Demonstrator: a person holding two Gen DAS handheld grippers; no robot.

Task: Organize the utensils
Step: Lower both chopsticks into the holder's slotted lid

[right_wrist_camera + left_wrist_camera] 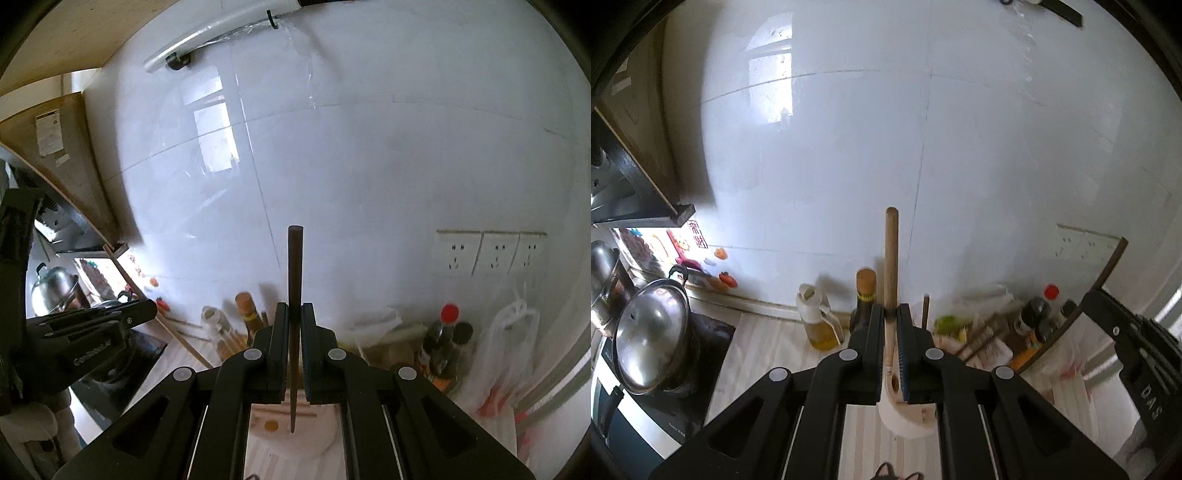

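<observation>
While both jaws sit nearly closed, I see my left gripper (892, 314) pinching a light wooden-handled utensil (891, 254) upright, and my right gripper (294, 314) pinching a dark chopstick (294, 280) above the white holder (317, 439).

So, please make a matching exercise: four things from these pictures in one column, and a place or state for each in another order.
1. light stick
2. dark stick
3. pot lid
4. sockets

a. on the wall
b. in the right tool
c. on the left, on a pot
d. in the left tool

Pairs: 1-d, 2-b, 3-c, 4-a
</observation>
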